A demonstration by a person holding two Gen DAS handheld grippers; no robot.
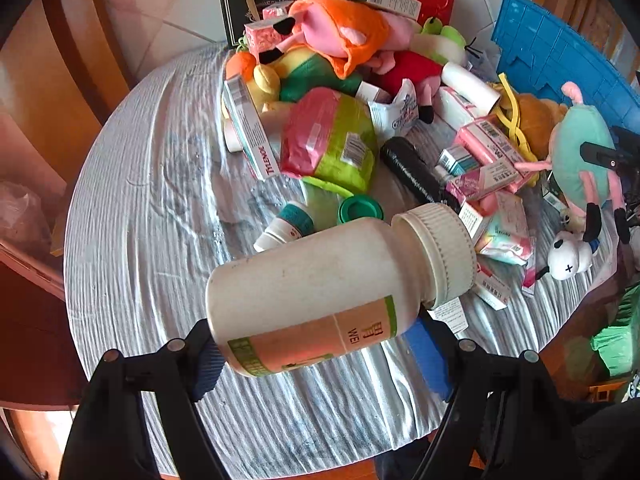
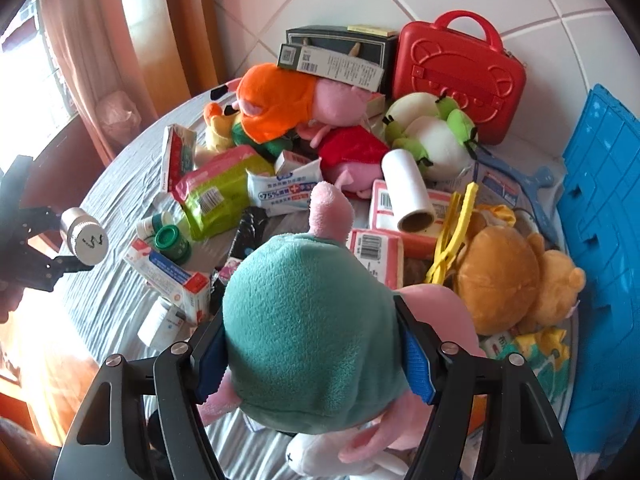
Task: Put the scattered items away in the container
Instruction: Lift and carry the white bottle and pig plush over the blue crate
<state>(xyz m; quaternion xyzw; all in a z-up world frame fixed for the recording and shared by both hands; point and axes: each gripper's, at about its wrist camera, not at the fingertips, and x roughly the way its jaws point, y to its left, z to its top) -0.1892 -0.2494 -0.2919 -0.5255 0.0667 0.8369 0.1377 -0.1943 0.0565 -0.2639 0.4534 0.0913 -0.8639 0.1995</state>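
Above a cluttered round desk (image 1: pixel 132 208), the left tongs (image 1: pixel 316 344) clamp a white plastic pill bottle (image 1: pixel 340 284) labelled "WEI" and the right tongs (image 2: pixel 312 356) squeeze a teal-and-pink plush toy (image 2: pixel 312 332), both seemingly bound for the blue plastic crate (image 2: pixel 600 216) beside the pile.

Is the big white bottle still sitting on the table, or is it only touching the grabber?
Apart from the table. The left wrist view shows the white bottle in the air above the cloth, pinched between the left gripper pads.
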